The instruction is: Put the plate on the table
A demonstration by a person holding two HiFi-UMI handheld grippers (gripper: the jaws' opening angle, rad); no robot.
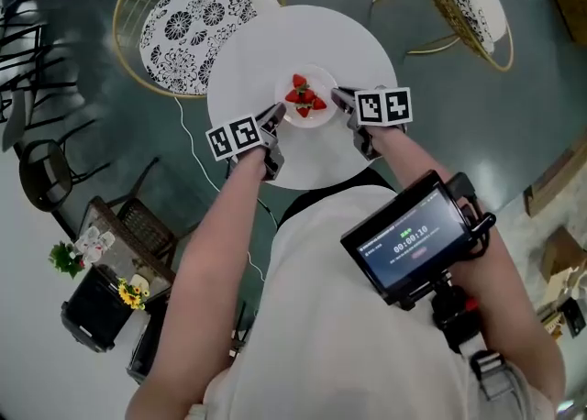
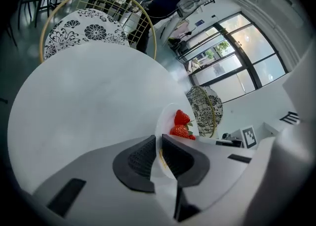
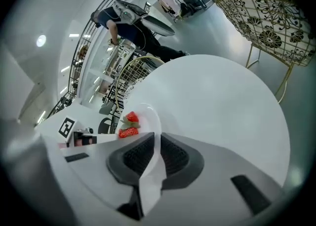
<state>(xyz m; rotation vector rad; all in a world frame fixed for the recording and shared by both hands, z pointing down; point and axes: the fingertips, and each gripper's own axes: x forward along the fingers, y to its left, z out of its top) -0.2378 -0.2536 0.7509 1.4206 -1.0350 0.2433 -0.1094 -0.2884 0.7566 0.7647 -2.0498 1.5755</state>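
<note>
Left gripper (image 1: 273, 117), jaws closed narrowly on the near-left rim of the plate (image 1: 316, 77). The plate, carrying strawberries (image 1: 304, 97), lies level between both grippers over the middle of the round table (image 1: 367, 51). Right gripper (image 1: 345, 100) clamps the opposite rim. Remaining travel is judged straight downward; whether the plate touches the table cannot be told.

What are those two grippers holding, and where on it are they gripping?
Both hold the small white plate of strawberries by its rim: the left gripper is shut on its left edge, the right gripper on the opposite edge.
</note>
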